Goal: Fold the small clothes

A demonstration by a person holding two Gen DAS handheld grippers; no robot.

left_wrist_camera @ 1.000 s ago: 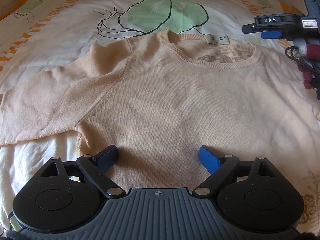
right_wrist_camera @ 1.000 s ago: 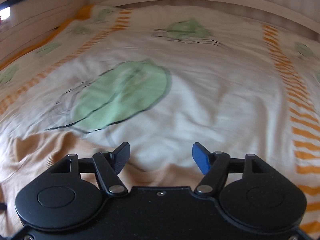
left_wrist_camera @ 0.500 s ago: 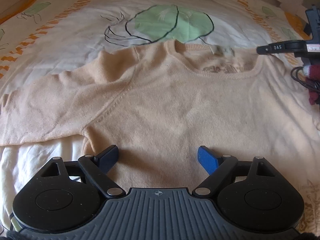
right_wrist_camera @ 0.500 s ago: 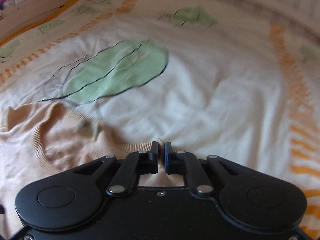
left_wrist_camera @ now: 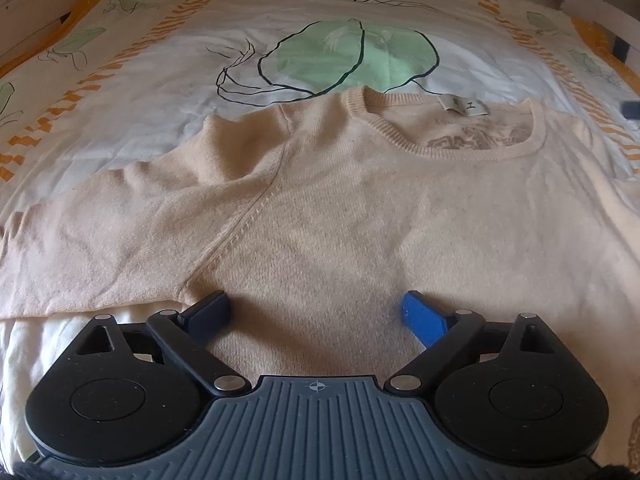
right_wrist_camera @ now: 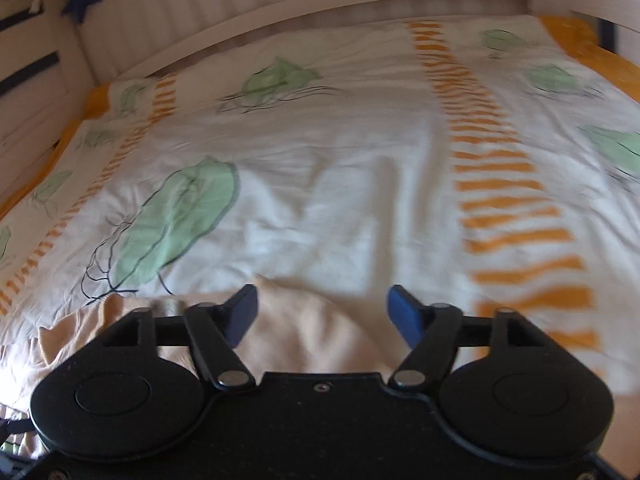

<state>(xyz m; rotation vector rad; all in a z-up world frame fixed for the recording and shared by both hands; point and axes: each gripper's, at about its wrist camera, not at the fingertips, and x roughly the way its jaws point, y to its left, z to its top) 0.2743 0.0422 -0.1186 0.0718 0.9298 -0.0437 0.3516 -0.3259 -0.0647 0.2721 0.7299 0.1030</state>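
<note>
A beige knit sweater [left_wrist_camera: 340, 208] lies flat, front up, on the bed, its collar and white neck label [left_wrist_camera: 463, 105] at the far side. One sleeve [left_wrist_camera: 100, 232] stretches out to the left. My left gripper [left_wrist_camera: 316, 312] hovers over the sweater's lower body, jaws opening wide, nothing pinched between them. In the right wrist view, my right gripper [right_wrist_camera: 322, 312] sits over the sweater's [right_wrist_camera: 304, 332] shoulder edge; its jaws are opening and the fabric lies loose below them, not pinched.
The bedsheet [right_wrist_camera: 340, 168] is white with green leaf prints and orange striped bands. A white bed rail [right_wrist_camera: 320, 4] curves along the far edge, with a wooden slatted side [right_wrist_camera: 36, 76] at the left. A dark tip [left_wrist_camera: 632, 109] of the right gripper shows at the left wrist view's right edge.
My right gripper shut on the sweater's shoulder edge half a second ago, then moved to the right and opened, letting the fabric go. The left gripper tilted slightly, staying over the hem.
</note>
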